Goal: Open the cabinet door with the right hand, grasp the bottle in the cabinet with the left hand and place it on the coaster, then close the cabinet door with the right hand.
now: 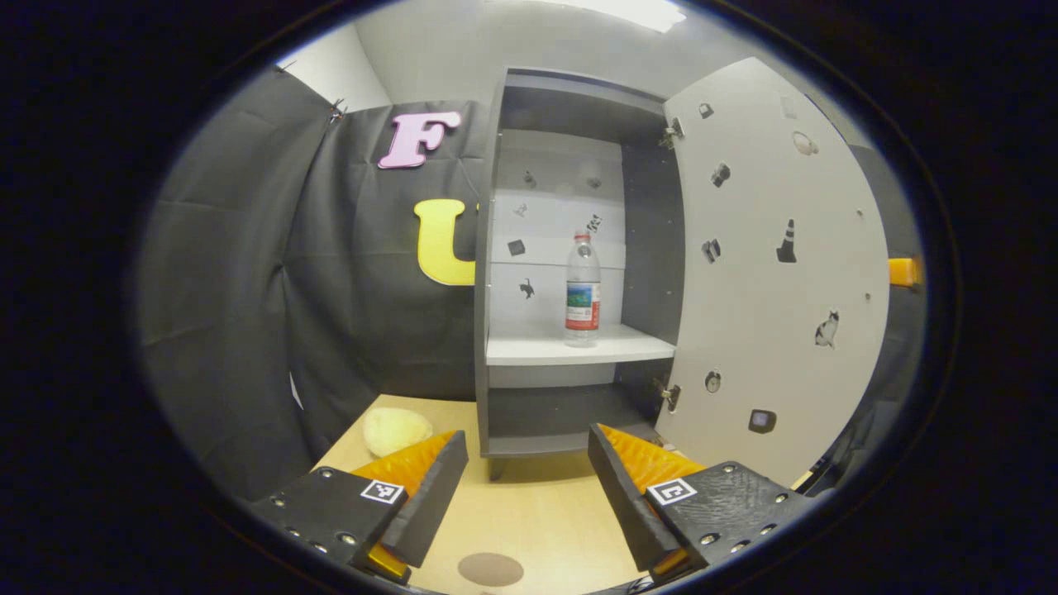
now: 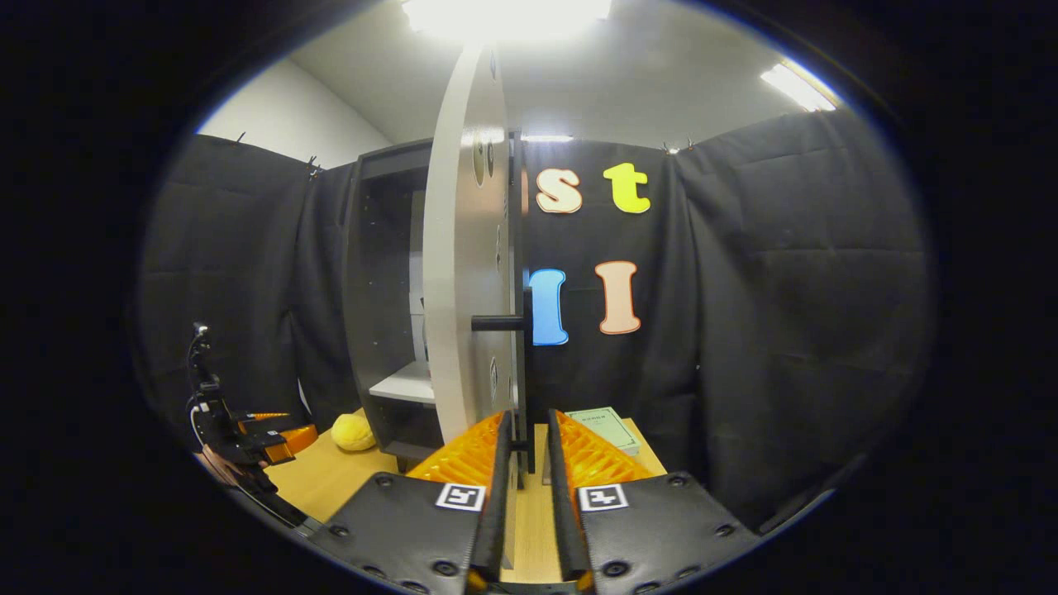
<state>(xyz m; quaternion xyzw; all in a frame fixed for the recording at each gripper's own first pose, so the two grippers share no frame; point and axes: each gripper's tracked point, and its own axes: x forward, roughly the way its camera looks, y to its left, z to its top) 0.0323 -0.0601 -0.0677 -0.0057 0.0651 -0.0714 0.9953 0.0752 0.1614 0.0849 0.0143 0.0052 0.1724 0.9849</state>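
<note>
1. Wooden tabletop (image 1: 537,512) carried the cabinet (image 1: 496,248), its door (image 1: 777,273) swung open.
2. Water bottle (image 1: 583,289) stood on the shelf (image 1: 570,347), ahead of the spread left gripper (image 1: 525,475).
3. Right gripper (image 2: 525,463) pinched the door handle (image 2: 526,372).

Left gripper (image 1: 527,463): fingers (image 1: 434,487) spread wide apart, nothing between them, held level and pointing straight ahead, low over the desk. Right gripper (image 2: 526,463): fingers (image 2: 496,487) drawn close together, a narrow gap between them, pointing forward and level. From the right gripper view, the left gripper (image 2: 277,438) sits far off to the left, a hand (image 2: 223,467) gripping it from behind.
</note>
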